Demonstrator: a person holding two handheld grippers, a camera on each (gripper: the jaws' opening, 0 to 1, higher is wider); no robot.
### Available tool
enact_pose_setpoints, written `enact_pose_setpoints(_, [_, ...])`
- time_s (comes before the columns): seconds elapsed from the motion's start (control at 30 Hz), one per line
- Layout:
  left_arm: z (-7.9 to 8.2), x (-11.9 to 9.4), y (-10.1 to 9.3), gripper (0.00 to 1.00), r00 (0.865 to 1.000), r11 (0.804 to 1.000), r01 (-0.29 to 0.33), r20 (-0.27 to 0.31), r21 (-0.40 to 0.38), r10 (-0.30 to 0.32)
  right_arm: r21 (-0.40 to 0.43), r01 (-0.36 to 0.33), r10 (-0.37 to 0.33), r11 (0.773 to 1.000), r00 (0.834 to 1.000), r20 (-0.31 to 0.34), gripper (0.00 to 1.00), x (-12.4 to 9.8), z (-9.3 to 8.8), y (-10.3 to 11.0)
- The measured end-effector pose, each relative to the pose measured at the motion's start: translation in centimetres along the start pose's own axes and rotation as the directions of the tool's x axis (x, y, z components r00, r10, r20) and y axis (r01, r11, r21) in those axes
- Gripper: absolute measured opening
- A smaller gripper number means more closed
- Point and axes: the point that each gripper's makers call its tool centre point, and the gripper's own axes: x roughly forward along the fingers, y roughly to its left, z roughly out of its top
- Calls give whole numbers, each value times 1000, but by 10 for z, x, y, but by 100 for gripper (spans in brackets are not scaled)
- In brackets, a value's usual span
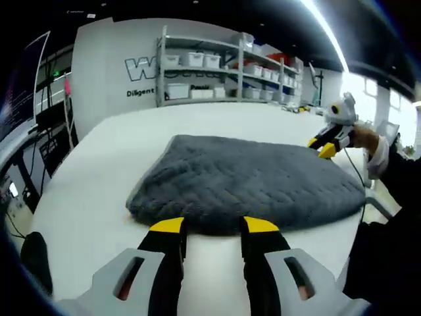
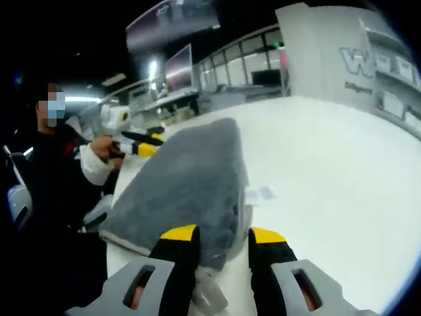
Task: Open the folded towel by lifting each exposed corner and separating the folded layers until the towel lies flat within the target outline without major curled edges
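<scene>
Yellow-tipped jaws of our left gripper [image 1: 214, 227] stand spread at the bottom of the left gripper view, just at the near edge of the towel [image 1: 247, 181], with nothing between them. We see the towel as a grey, quilted, folded slab lying on the white table [image 1: 99, 178], its layers stacked and its edges rounded rather than flat. Across the towel, at its far right corner, our right gripper [image 1: 325, 146] comes into that view with a hand [image 1: 366, 139] and a white cuff behind it; its yellow tips sit right at the towel's edge, though we cannot tell whether they touch the cloth. In the right gripper view, that gripper's own jaws [image 2: 222, 236] stand apart at the towel's [image 2: 187, 174] near corner, the left tip over the grey cloth and the right tip over bare table [image 2: 329, 171], gripping nothing. At the towel's far end we see the left gripper [image 2: 146, 145] held by a hand [image 2: 105, 148]. A small white label [image 2: 261, 194] lies on the table beside the towel. Shelves [image 1: 223, 72] with white bins stand against the wall behind the table.
</scene>
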Motion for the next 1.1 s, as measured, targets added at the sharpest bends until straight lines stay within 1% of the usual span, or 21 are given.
enact_pose_setpoints(0.03, [-1,2,0,32,1000,1000,-1,-5,1,1,19,-13,13,1000,1000,-10,24,1,-2,1])
enact_pose_setpoints(0.07, [-3,4,0,32,1000,1000,-1,-11,0,1,26,-16,16,1000,1000,-7,24,1,-2,2])
enact_pose_setpoints(0.17, [-2,7,1,32,1000,1000,-2,-10,-4,2,29,-15,15,999,1000,-7,22,0,-4,4])
enact_pose_setpoints(0.33, [-1,10,1,31,1000,1000,-4,5,-13,4,36,-16,16,999,1000,-10,17,-1,-7,9])
enact_pose_setpoints(0.53, [0,13,1,31,1000,1000,-5,20,-11,6,42,-5,5,999,1000,-17,14,-3,-11,16])
enact_pose_setpoints(0.6, [0,14,1,31,1000,1000,-5,23,-14,6,44,-2,2,999,1000,-17,13,-4,-11,15])
enact_pose_setpoints(0.67, [1,15,1,31,1000,1000,-6,24,-13,6,50,-5,5,999,1000,-18,10,-5,-12,18])
enact_pose_setpoints(0.9, [4,21,1,31,1000,1000,-9,22,-4,9,41,8,-7,999,999,-38,8,-9,-16,28])
enact_pose_setpoints(1.0, [7,25,2,31,1000,1000,-9,19,7,9,52,3,-1,999,999,-44,8,-12,-20,35])
enact_pose_setpoints(1.1, [8,28,5,31,1000,1000,-10,19,9,9,86,-18,21,996,999,-38,7,-14,-24,44])
